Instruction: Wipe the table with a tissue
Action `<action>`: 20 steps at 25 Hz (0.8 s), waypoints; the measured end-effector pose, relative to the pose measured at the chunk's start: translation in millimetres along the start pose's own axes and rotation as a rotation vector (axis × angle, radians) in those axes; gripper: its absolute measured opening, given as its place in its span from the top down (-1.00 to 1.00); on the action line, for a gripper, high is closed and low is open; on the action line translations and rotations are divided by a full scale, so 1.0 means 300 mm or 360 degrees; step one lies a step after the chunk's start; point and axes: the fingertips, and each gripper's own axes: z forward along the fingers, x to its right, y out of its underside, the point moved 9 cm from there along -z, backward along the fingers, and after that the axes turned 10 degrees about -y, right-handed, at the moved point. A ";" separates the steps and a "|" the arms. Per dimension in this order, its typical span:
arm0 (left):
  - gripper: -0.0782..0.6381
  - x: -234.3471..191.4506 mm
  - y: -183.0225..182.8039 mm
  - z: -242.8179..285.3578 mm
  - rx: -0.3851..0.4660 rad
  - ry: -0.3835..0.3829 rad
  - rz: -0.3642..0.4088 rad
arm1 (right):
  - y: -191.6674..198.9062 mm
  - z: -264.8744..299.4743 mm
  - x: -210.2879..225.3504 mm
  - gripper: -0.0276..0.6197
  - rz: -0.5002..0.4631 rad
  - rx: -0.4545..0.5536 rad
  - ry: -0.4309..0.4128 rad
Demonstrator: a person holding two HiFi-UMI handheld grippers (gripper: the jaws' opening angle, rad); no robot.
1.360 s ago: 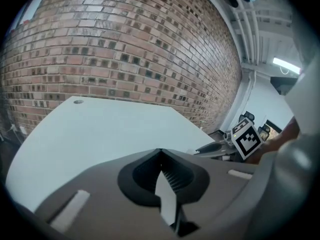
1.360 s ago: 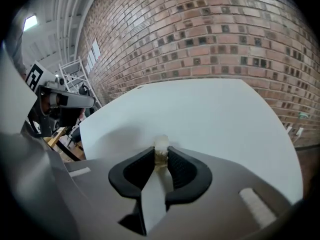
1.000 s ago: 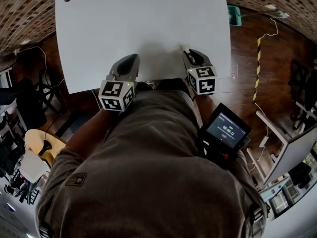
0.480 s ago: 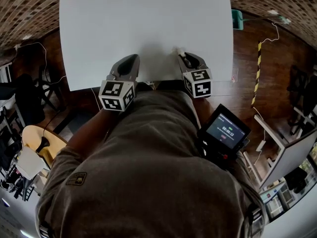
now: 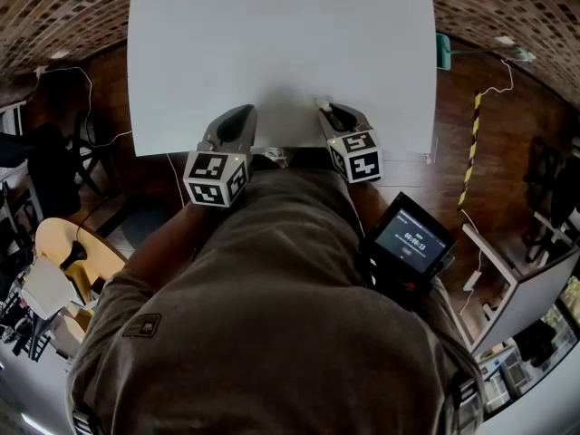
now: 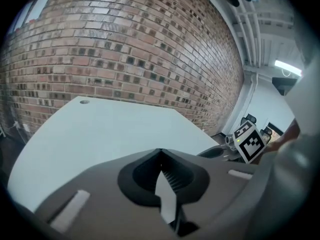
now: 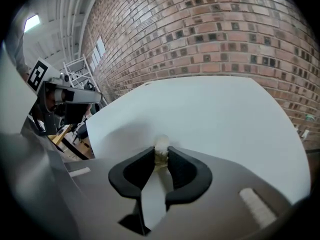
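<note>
At the near edge of the white table (image 5: 272,53), close to the person's body, the right gripper (image 7: 161,153) is clamped on a small crumpled wad of tissue (image 7: 161,145), which pokes out just past the jaw tips and sits over the tabletop; whether it touches the surface cannot be told. The left gripper (image 6: 159,151) has its jaws pressed together with nothing between them, and it sits at the same edge, beside the right one. The tissue looks light, soft and easy to tear or shed, so it likely needs a firm pinch on the bunched middle, as now, and gentle pressure. It is bunched too tightly for a clear shape, but its length seems to run along the jaws, its free end pointing forward toward the brick wall (image 7: 225,34).
</note>
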 end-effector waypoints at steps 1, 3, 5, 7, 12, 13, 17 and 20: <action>0.78 0.001 -0.002 0.003 0.0002 0.0003 0.0003 | -0.002 0.001 0.009 0.63 0.0012 0.0002 0.0003; 0.78 -0.002 -0.002 0.009 0.0007 0.0014 0.0011 | -0.008 0.003 0.016 0.63 0.0039 0.0022 0.0007; 0.78 -0.013 0.007 0.006 0.0016 0.0033 0.0021 | -0.009 0.008 -0.001 0.63 0.0058 0.0047 0.0008; 0.78 -0.026 0.018 -0.009 0.0024 0.0059 0.0030 | -0.005 0.005 -0.039 0.63 0.0069 0.0066 0.0011; 0.78 -0.062 0.046 -0.091 0.0090 0.0175 0.0048 | -0.006 -0.047 -0.180 0.63 0.0058 0.0198 0.0094; 0.78 -0.063 0.052 -0.104 0.0095 0.0197 0.0048 | -0.001 -0.061 -0.203 0.63 0.0065 0.0216 0.0108; 0.78 -0.044 0.060 -0.127 0.0108 0.0274 0.0057 | 0.019 -0.124 -0.250 0.63 0.0082 0.0251 0.0160; 0.78 -0.013 0.069 -0.146 0.0127 0.0313 0.0084 | 0.031 -0.186 -0.278 0.63 0.0095 0.0277 0.0184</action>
